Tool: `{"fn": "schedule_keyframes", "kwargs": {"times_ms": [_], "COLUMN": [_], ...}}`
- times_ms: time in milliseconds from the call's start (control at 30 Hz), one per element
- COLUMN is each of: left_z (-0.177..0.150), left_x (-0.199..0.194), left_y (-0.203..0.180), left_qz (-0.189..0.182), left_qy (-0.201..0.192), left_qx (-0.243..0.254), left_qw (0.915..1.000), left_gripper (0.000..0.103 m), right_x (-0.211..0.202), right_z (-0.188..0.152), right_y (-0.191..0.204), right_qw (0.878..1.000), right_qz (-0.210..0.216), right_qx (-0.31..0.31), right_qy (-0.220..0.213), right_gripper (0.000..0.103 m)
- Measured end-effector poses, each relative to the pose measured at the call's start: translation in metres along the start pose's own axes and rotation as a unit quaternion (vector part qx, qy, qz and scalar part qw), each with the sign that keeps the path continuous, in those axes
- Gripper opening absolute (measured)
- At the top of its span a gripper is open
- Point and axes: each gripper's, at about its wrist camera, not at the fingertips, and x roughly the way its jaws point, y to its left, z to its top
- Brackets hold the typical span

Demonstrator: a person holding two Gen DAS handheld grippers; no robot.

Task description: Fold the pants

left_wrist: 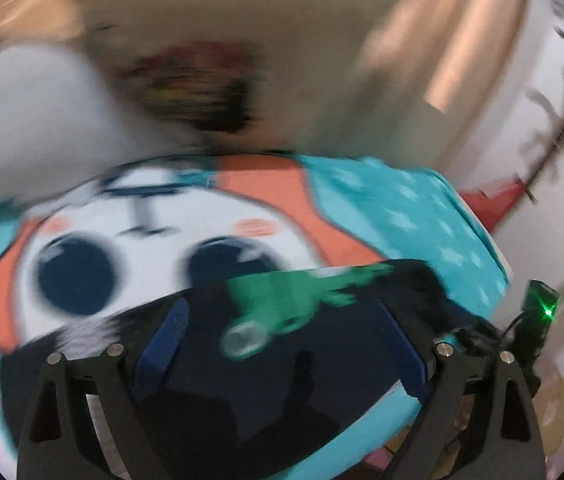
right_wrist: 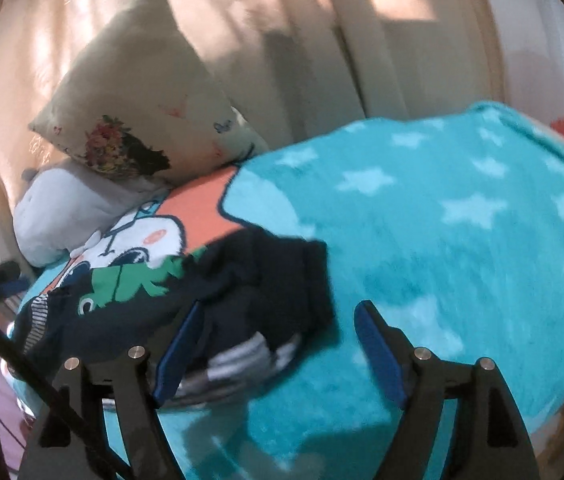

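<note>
Clearly, pants: small navy children's pants (right_wrist: pixel 242 280) with a green dinosaur print (right_wrist: pixel 138 280) and grey-and-white striped cuffs (right_wrist: pixel 242 356), lying rumpled on the bed at lower left of centre in the right wrist frame.
Support: a teal fleece blanket (right_wrist: pixel 462 220) with pale stars and a big cartoon face, spread over the bed; the pants rest on top of it.
Left claw: left claw (left_wrist: pixel 282 344) stands apart, blue pads wide on either side, dark cloth and the green print (left_wrist: pixel 294 292) between and below them; the frame is blurred, so contact cannot be told.
Right claw: right claw (right_wrist: pixel 278 344) is also apart, its left pad against the navy cloth near the striped cuff, its right pad over bare blanket.
Handling: judged light, soft and limp; the cloth will sag and bunch when lifted, and the plush blanket may drag on it.
Where to hold: likely the striped cuff edge for one claw and the far end of the garment for the other, pinching both layers at a hem.
Risk: pinching blanket pile along with the pants.
Background: a floral cushion (right_wrist: pixel 134 92) and a pale plush toy (right_wrist: pixel 66 208) at upper left, curtains (right_wrist: pixel 322 40) behind.
</note>
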Motion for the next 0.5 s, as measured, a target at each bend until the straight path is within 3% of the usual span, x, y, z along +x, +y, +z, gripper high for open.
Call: {"fn": "schedule_keyframes", "kwargs": {"times_ms": [133, 300, 500], "left_z": [0.024, 0.038, 0.037], "left_x": [0.053, 0.115, 0.174], "left_y": [-0.055, -0.099, -0.134], "left_qz": [-0.054, -0.112, -0.116], "left_qy": [0.038, 0.101, 0.163], "left_qx": [0.055, 0.087, 0.148], "left_qw": [0.9963, 0.9847, 0.9684], "left_gripper": [0.092, 0.092, 0.092], "right_x": [0.001, 0.007, 0.014], "right_z": [-0.005, -0.012, -0.017], "right_y": [-0.005, 0.003, 0.017], "right_qw": [1.0, 0.999, 0.999], "right_qz": [0.017, 0.032, 0.033], "right_qx": [0.017, 0.012, -0.004], "right_qy": [-0.001, 0.008, 0.004], "right_gripper": [0.082, 0.082, 0.082]}}
